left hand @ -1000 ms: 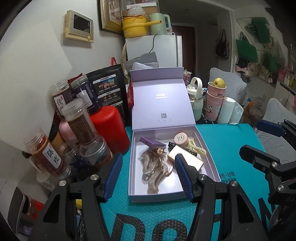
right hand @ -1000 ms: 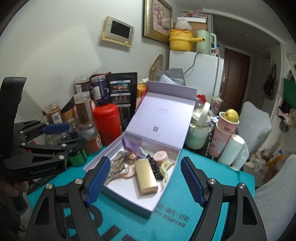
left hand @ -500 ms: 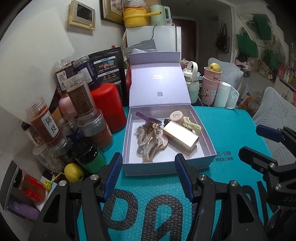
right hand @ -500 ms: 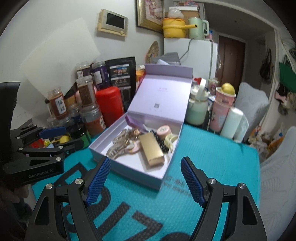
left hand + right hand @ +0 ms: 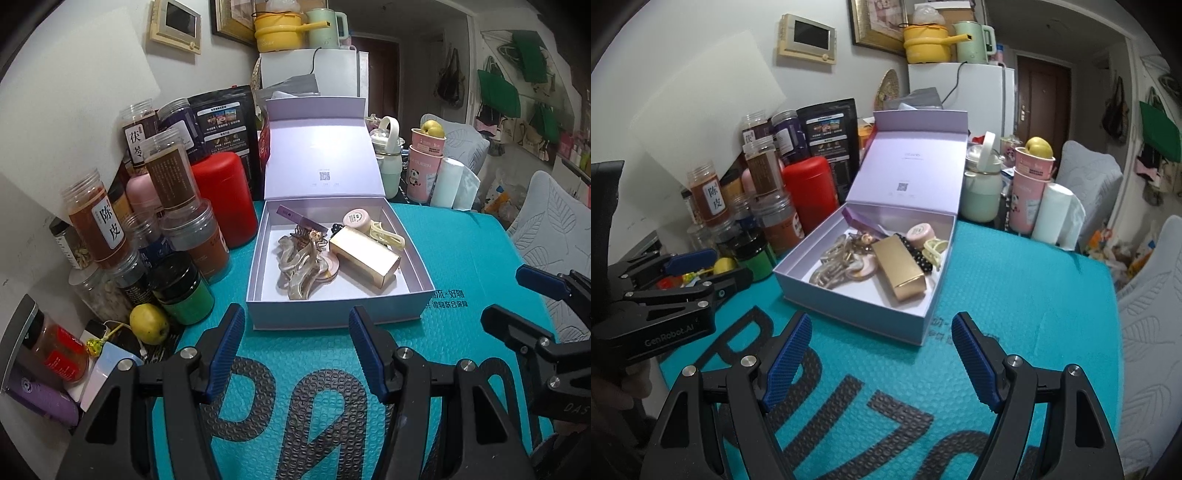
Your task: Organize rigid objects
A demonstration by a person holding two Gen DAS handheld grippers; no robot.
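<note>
Left gripper [image 5: 297, 349]: hovering over the teal worktop [image 5: 461, 258], fingers apart, nothing between them, gripping nothing.
Right gripper [image 5: 881, 356]: also hovering, fingers spread wider, empty.
Box [image 5: 334, 312]: lilac, lid standing open at the back, sitting on the worktop just ahead of both grippers; its front wall is lying right past the left gripper's fingertips, not touching.
Gold box [image 5: 364, 254]: lying flat inside the lilac box, right of centre, ahead of the left gripper's right finger [image 5: 365, 350].
Hair clips [image 5: 299, 258]: beige tangle lying inside the box, left of the gold box and touching it.
Pink round tin [image 5: 356, 219]: sitting at the box's back, beside a pale yellow claw clip [image 5: 386, 234].
Purple strip [image 5: 299, 219]: leaning in the back left corner.
Black beads [image 5: 918, 254]: lying between gold box and yellow clip.
Jars [image 5: 173, 206]: crowding the worktop's left edge, beside a red canister [image 5: 225, 197], well clear of both grippers.
</note>
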